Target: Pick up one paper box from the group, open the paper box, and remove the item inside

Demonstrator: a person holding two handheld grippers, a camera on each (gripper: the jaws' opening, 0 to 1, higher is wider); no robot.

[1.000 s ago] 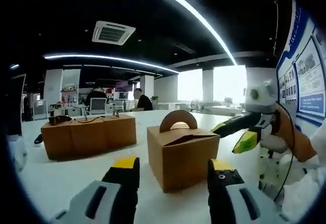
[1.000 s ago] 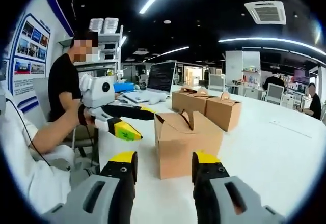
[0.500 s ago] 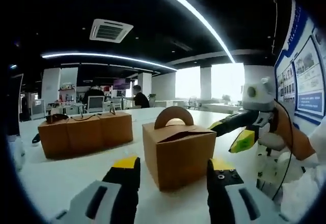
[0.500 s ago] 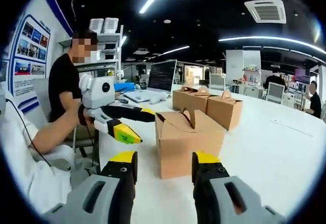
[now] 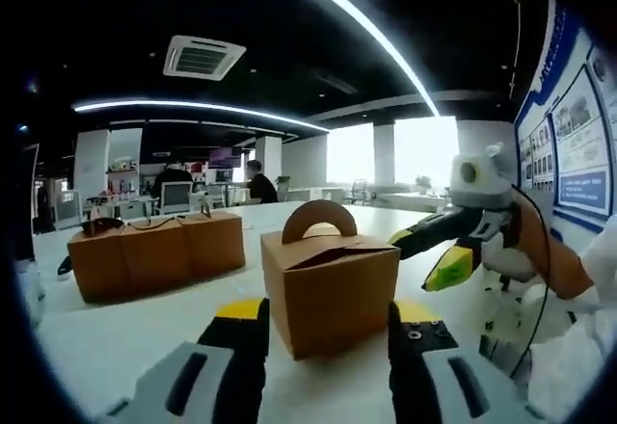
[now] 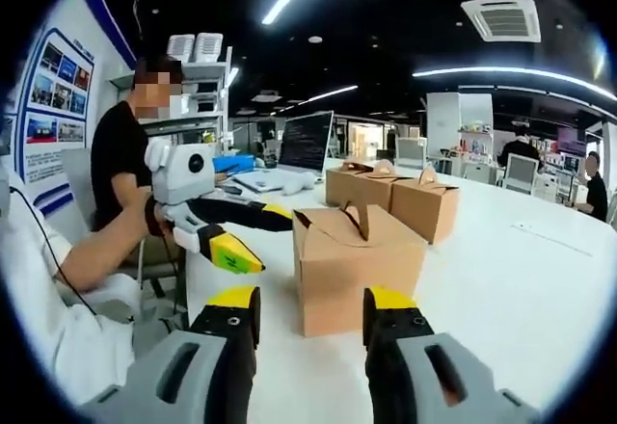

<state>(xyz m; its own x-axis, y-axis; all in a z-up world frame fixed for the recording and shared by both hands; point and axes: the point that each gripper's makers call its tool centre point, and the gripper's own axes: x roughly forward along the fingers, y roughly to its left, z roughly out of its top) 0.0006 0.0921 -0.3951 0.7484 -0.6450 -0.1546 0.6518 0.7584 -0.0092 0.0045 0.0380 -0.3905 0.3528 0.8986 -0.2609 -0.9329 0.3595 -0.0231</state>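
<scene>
We see a brown cardboard box with an arched handle (image 5: 328, 289) standing alone on the white table (image 6: 540, 289) — our left gripper (image 5: 323, 332) and right gripper (image 6: 310, 320) both spread-jawed, flanking it without touching.

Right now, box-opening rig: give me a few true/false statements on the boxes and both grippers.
1. One paper box stands apart from the group of boxes. True.
2. The left gripper is clamped on the box handle. False: its jaws are open, short of the box.
3. The right gripper is open. True.
4. The lone box lies tipped on its side. False: it stands upright, handle up.
5. The boxes rest on a white table. True.
</scene>
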